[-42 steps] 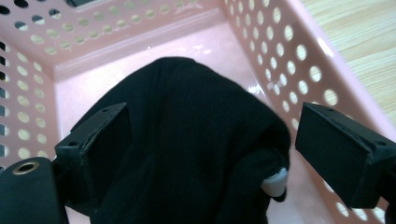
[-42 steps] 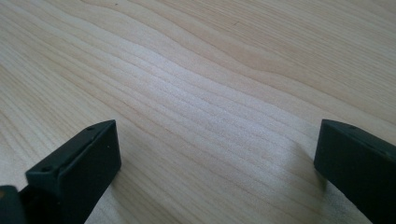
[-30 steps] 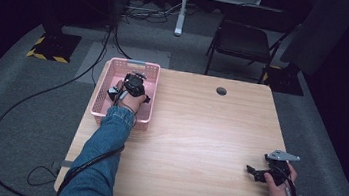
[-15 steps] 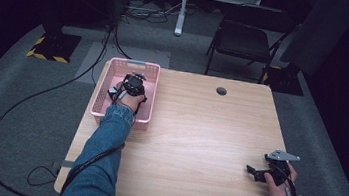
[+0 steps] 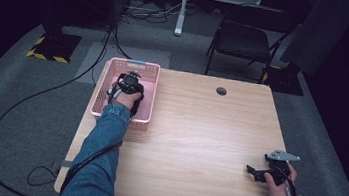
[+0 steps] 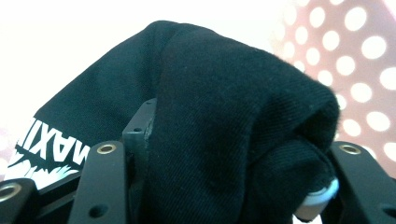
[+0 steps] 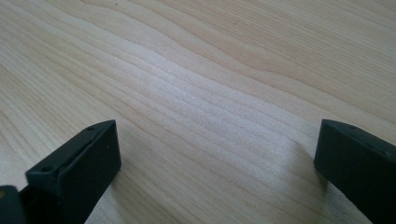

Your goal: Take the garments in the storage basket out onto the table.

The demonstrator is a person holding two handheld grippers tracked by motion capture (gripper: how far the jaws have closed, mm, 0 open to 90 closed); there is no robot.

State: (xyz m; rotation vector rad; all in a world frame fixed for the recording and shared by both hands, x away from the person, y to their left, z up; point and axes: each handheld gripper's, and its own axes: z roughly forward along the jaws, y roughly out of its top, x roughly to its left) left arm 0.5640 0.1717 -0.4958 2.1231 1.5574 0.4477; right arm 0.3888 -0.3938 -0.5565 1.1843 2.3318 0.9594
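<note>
A black garment [image 6: 224, 107] with white printed lettering is bunched between the jaws of my left gripper [image 6: 243, 177], which is shut on it. From above, that gripper [image 5: 129, 81] sits inside a pink perforated basket [image 5: 109, 76] at the table's left edge, with the hand behind it. Part of the dark cloth [image 5: 137, 104] lies in the basket beside the wrist. My right gripper [image 5: 255, 170] rests low near the table's right front corner. In its own view, this gripper [image 7: 219, 154] stands open over bare wood with nothing between the jaws.
The light wooden table [image 5: 198, 131] has a round cable hole [image 5: 221, 90] near its back edge. A dark chair [image 5: 245, 41] stands beyond the table. Cables [image 5: 36, 96] trail over the grey floor at the left.
</note>
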